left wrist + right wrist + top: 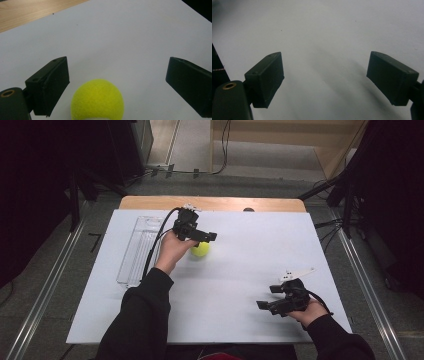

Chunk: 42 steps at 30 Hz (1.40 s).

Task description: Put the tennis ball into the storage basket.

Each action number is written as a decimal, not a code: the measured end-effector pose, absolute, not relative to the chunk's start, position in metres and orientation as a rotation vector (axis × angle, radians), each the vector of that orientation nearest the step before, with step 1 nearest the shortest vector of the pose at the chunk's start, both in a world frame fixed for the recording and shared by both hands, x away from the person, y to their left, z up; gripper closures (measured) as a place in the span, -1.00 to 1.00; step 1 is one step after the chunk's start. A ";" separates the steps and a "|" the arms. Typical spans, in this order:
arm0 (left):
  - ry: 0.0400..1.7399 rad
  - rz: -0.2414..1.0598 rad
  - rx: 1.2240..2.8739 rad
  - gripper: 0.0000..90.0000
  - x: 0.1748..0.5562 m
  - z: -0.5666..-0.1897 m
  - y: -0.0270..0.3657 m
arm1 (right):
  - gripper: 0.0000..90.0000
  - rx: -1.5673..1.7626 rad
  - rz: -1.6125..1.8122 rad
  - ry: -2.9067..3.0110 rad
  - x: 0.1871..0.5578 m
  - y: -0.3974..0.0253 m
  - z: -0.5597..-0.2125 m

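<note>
Yellow tennis ball (97, 99) between spread jaws of left gripper (117, 85): advance, centre, then close; right gripper (272, 296), jaws apart, idle near right.

The left black two-jaw gripper (200, 240) is held forward on an outstretched arm, jaws wide apart — the right black two-jaw gripper (270, 296) sits low, near the body, jaws likewise spread.

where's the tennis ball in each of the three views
High view: the tennis ball lies left of centre on the white sheet, just under the left gripper.
Left gripper view: the ball sits at bottom centre, between the open jaws.
Right gripper view: not in it; open jaws over bare sheet.
Shared landmark: the white sheet.
</note>
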<state>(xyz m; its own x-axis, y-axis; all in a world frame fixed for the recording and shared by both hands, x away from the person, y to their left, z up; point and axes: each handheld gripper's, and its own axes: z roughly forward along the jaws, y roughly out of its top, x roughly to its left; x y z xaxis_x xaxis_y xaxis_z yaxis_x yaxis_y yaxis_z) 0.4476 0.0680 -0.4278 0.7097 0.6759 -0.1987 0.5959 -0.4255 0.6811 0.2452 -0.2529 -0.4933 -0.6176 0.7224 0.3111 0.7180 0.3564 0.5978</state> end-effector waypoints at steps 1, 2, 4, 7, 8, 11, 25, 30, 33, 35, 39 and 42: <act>0.963 0.134 2.151 -0.87 0.448 -0.428 0.068 | -0.73 1.371 1.133 2.582 0.245 -0.253 -0.493; 0.959 0.128 2.154 -0.87 0.448 -0.429 0.069 | -0.73 1.367 1.132 2.585 0.245 -0.253 -0.493; 0.966 0.112 2.153 -0.87 0.447 -0.431 0.069 | -0.73 1.365 1.129 2.586 0.245 -0.253 -0.493; 0.971 0.123 2.158 -0.87 0.447 -0.433 0.070 | -0.73 1.364 1.135 2.585 0.245 -0.253 -0.493; 0.970 0.129 2.158 -0.87 0.447 -0.434 0.070 | -0.73 1.364 1.135 2.584 0.245 -0.253 -0.493; 0.974 0.146 2.159 -0.87 0.446 -0.435 0.070 | -0.73 1.358 1.133 2.588 0.245 -0.253 -0.493; 0.988 0.166 2.159 -0.87 0.446 -0.446 0.070 | -0.73 1.353 1.133 2.591 0.245 -0.252 -0.493; 0.990 0.151 2.151 -0.87 0.446 -0.452 0.070 | -0.73 1.357 1.131 2.591 0.245 -0.252 -0.493; 0.995 0.152 2.156 -0.87 0.446 -0.454 0.070 | -0.73 1.358 1.131 2.590 0.244 -0.251 -0.493; 1.000 0.155 2.159 -0.87 0.447 -0.455 0.070 | -0.73 1.354 1.131 2.591 0.245 -0.252 -0.493; 1.008 0.142 2.155 -0.87 0.447 -0.458 0.070 | -0.73 1.351 1.131 2.592 0.245 -0.252 -0.493; 1.011 0.150 2.164 -0.87 0.447 -0.461 0.069 | -0.73 1.353 1.129 2.591 0.245 -0.252 -0.493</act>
